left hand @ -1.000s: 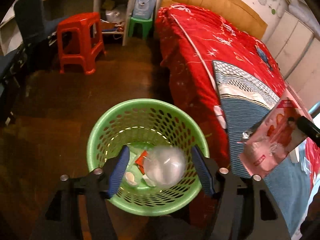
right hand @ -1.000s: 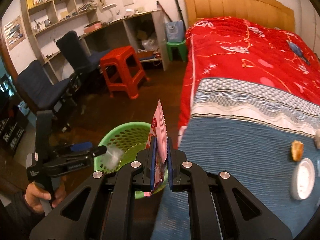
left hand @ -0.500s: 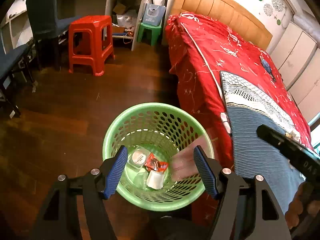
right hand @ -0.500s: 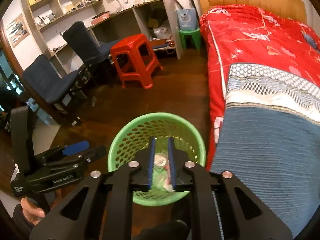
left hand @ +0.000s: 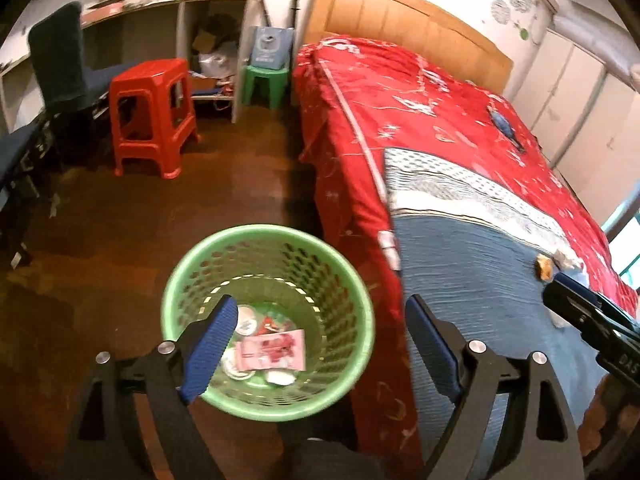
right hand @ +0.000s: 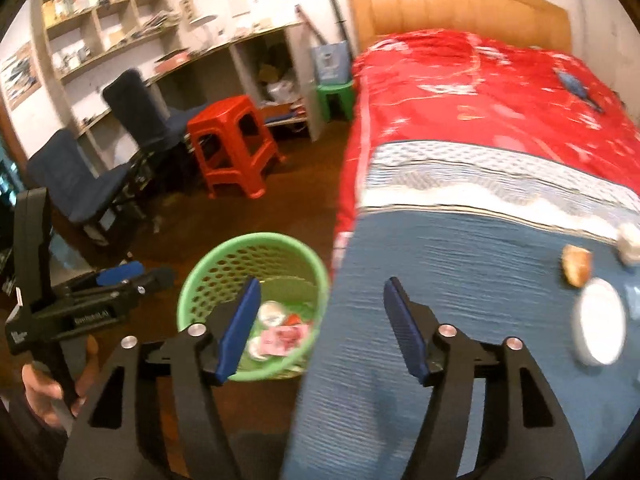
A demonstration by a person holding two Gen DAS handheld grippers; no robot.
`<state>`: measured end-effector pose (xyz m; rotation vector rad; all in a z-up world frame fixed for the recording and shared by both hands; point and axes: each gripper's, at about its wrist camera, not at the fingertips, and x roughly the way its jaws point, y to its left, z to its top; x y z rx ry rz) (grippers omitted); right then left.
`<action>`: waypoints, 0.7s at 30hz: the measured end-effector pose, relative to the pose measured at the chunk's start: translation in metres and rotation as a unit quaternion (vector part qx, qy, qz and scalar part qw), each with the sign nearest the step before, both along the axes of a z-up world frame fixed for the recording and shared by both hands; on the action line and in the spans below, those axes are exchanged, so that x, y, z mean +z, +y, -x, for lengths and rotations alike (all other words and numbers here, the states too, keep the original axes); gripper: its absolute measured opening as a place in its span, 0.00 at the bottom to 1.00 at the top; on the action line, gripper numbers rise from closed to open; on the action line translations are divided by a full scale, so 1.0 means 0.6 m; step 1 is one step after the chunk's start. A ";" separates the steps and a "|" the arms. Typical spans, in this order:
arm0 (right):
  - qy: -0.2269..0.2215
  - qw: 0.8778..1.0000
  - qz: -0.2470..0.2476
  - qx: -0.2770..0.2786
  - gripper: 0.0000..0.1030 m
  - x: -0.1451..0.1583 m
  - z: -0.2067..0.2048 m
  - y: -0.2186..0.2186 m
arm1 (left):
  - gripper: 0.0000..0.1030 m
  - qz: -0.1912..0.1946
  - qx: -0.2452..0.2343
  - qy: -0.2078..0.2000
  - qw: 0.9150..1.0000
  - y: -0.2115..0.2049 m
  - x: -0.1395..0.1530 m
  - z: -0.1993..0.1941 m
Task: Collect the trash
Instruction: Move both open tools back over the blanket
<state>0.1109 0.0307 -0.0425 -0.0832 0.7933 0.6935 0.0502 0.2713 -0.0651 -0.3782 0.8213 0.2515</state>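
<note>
A green perforated basket [left hand: 192, 272] stands on the floor beside the bed; it also shows in the right wrist view [right hand: 200, 276]. Inside lie a pink snack wrapper [left hand: 272, 354], round lids and small scraps. My left gripper [left hand: 316, 340] is open and empty above the basket's right rim. My right gripper [right hand: 320, 320] is open and empty over the bed's edge, right of the basket. On the blue blanket lie a brown food scrap [right hand: 576, 266], a white round lid [right hand: 600, 328] and a white crumpled piece [right hand: 630, 240].
The bed [left hand: 460, 160] with red cover and blue blanket fills the right. A red stool [left hand: 152, 116], a green stool [left hand: 266, 82], dark chairs [right hand: 80, 176] and a desk with shelves stand at the back. The floor is dark wood.
My right gripper carried the pink wrapper over the basket, opened and dropped it in, then swung right toward the bed. The left gripper stayed open above the basket and drifted right.
</note>
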 end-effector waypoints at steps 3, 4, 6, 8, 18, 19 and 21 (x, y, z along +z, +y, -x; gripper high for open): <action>-0.004 0.999 0.006 -0.037 0.70 0.003 -0.004 -0.069 | 0.83 -0.001 -0.021 -0.002 1.000 -0.042 0.008 -0.019; -0.004 0.999 0.007 -0.048 0.71 0.003 -0.005 -0.089 | 0.83 -0.001 -0.026 -0.003 1.000 -0.051 0.010 -0.024; -0.005 0.997 0.011 -0.073 0.72 0.004 -0.004 -0.142 | 0.83 0.000 -0.041 -0.003 0.999 -0.078 0.014 -0.037; -0.009 0.996 0.019 -0.090 0.73 0.004 -0.003 -0.184 | 0.83 -0.003 -0.060 -0.003 0.998 -0.110 0.019 -0.050; -0.006 0.989 0.107 -0.099 0.80 0.002 -0.035 -0.391 | 0.84 -0.004 -0.123 0.004 0.992 -0.224 0.032 -0.096; -0.007 0.989 0.120 -0.090 0.81 0.001 -0.038 -0.407 | 0.84 -0.002 -0.130 0.006 0.991 -0.238 0.032 -0.103; -0.013 0.986 0.152 -0.074 0.82 0.001 -0.049 -0.434 | 0.84 -0.001 -0.143 0.011 0.990 -0.264 0.031 -0.116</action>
